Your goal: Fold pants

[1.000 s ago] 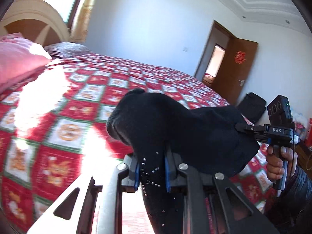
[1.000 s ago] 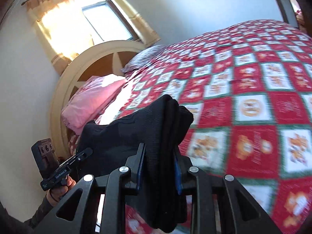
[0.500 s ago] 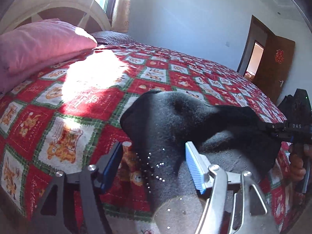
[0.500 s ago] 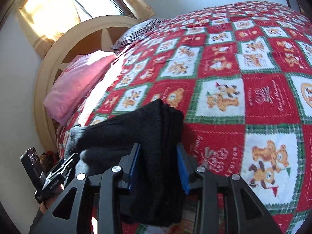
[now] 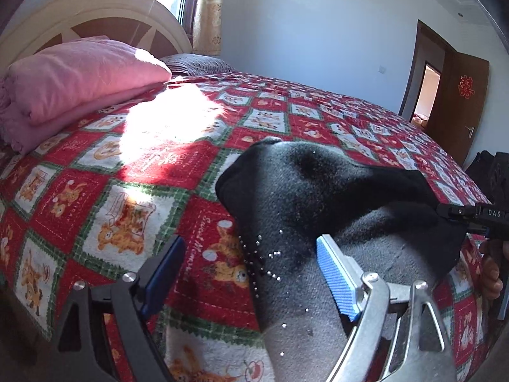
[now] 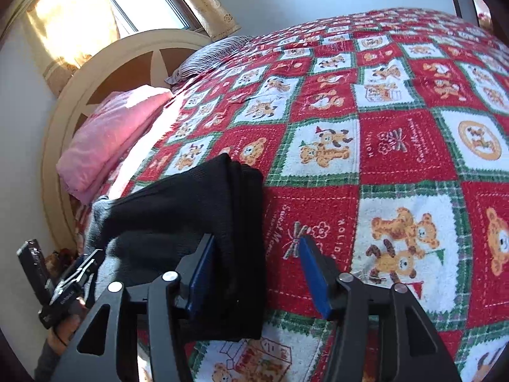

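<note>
1. Pants [image 5: 318,197]: black, thick knit, matte, folded into a soft bundle of several layers with rounded edges. Small shiny beads dot the fabric on the side nearest the left claw. The bundle lies on the bed near its front edge, part of it draping over.
2. Left claw [image 5: 251,273]: jaws opening, spread wide. Ridged blue pads; one finger black, the other bare silver metal. The pants' beaded edge sits between the fingers, pads clear of it on the black side; the silver-side pad lies against or just over the cloth, cannot tell which.
3. Right claw [image 6: 257,273]: jaws opening. Black fingers, blue pads. The stacked fold of the pants [image 6: 197,210] lies between them, close by the left-hand pad; the other pad stands apart over the bedspread.
4. Bedspread [image 6: 397,159]: terry-like, red and white squares with green borders, printed bears.
5. Pink blanket [image 5: 79,73], folded, soft, by the cream arched headboard [image 5: 95,9]. Striped pillow [image 6: 213,54] beside it.
6. Room: pale walls, sunlit window with yellow curtain [image 5: 206,9], brown door [image 5: 458,102] ajar.
</note>
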